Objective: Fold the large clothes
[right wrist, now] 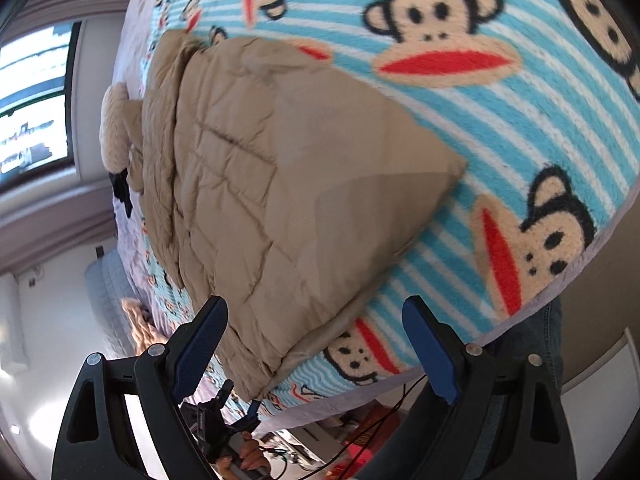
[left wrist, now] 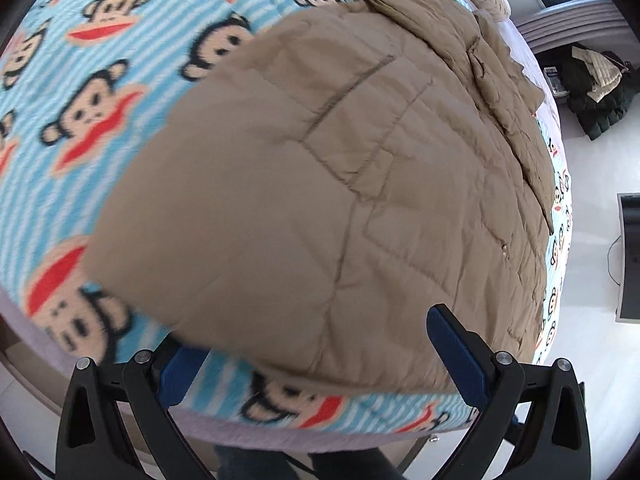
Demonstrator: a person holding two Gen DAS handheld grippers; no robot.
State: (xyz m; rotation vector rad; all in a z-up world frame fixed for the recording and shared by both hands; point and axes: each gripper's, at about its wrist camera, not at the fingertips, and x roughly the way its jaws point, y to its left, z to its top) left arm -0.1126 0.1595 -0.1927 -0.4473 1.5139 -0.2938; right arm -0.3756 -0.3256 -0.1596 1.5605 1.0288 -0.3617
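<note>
Coat (left wrist: 320, 184): tan, quilted, lying flat on the bed's monkey blanket (left wrist: 80, 80), ahead of both claws and filling most of each view.

Left claw (left wrist: 320, 360): jaws wide, nothing between the pads. The near hem of the coat sits just past the fingertips, with the left finger partly tucked behind the fabric edge. I can't tell if it touches.

Right claw (right wrist: 316, 344): also wide, empty. A coat corner (right wrist: 260, 388) hangs over the bed edge right between the fingers, slightly toward the left one. The pads are not pressing on it.

Your other hand (right wrist: 248, 456) and the left claw's tip show below the right claw, under the bed edge line.

Progress, as I read it:
- The coat looks already narrowed. The far side shows bunched layers and a fur-trimmed hood (right wrist: 114, 128) beyond it, so I'd guess the sleeves or one side are folded in. Blur means I can't confirm how many folds.
- The near half is smooth and single-looking, with a pocket seam visible ahead of the left claw.
- Not done: it's still a long panel, with no bottom-to-top fold visible.

Next, likely: close both claws on the near hem corners, one each, then carry the hem away from you toward the hood.

Watch out:
- The padding is thick, so take a deep bite or the fabric slips.
- The corner at the right claw is off the bed edge, so grab it before it drags.
- The blanket is fuzzy, so don't pinch it together with the hem.
</note>
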